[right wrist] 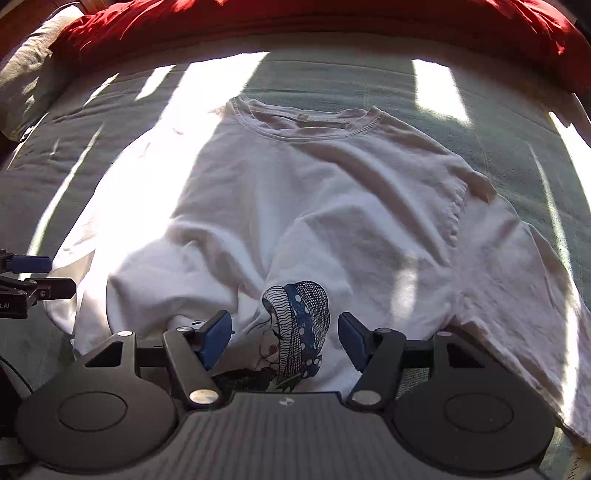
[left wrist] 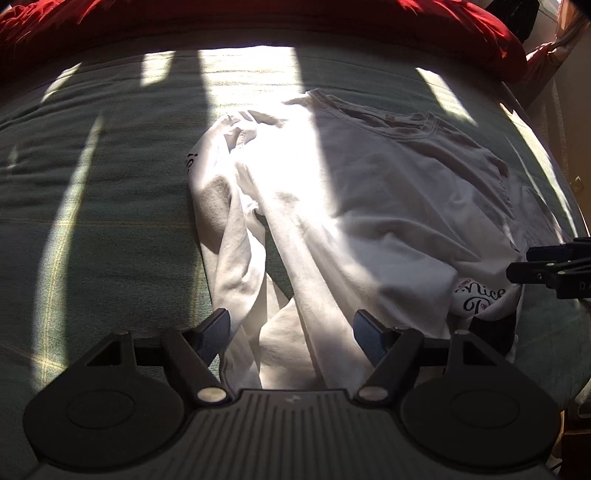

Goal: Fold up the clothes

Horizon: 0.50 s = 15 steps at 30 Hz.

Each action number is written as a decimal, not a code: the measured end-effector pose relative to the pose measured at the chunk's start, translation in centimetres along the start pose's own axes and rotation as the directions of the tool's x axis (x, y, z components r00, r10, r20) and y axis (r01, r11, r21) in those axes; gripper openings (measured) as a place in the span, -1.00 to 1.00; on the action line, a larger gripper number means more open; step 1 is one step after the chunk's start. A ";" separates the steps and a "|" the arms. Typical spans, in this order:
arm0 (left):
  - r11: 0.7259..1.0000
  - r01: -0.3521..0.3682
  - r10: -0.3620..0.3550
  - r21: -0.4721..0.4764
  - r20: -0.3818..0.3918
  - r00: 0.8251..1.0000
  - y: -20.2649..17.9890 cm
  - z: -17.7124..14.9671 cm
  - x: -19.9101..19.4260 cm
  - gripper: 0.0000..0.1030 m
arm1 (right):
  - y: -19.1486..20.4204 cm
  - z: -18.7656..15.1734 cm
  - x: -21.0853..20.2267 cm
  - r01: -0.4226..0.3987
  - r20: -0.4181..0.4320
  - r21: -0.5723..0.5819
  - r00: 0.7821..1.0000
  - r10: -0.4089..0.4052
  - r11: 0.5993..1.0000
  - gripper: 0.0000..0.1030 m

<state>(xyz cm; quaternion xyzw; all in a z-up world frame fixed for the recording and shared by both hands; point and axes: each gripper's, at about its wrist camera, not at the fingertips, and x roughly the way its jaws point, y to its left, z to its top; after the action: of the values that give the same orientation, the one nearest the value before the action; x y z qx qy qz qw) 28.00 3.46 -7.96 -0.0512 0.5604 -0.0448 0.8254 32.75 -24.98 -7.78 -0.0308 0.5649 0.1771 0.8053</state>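
A white T-shirt (right wrist: 332, 206) lies spread on the green bedspread (right wrist: 332, 77), collar (right wrist: 306, 125) away from me, its lower part folded up so a print of a figure in a blue headscarf (right wrist: 299, 325) shows. My right gripper (right wrist: 284, 326) hovers over that print, open, its blue pads (right wrist: 218, 336) clear of the cloth. In the left wrist view the shirt (left wrist: 388, 184) is bunched into long folds on its left side. My left gripper (left wrist: 291, 326) stands open over those folds. The right gripper (left wrist: 546, 266) shows at the right edge by lettering (left wrist: 480, 295).
A red blanket (right wrist: 295, 22) is heaped along the far end of the bed. A pale pillow (right wrist: 33, 62) sits at the far left. The bed's right edge and furniture (left wrist: 561, 110) lie beyond the shirt. Strong sun stripes cross the bedspread (left wrist: 92, 184).
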 end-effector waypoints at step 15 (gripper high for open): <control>0.985 -0.067 0.056 -0.159 -0.075 0.996 1.8 -2.4 4.0 -0.93 | 0.6 -0.2 0.0 -0.018 0.006 -0.019 1.000 0.018 1.000 0.33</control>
<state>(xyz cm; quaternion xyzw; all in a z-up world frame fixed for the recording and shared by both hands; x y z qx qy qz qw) 27.24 4.64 -12.79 -0.0988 0.5922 0.0243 0.7993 32.41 -24.46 -7.71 -0.0328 0.5608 0.1900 0.8052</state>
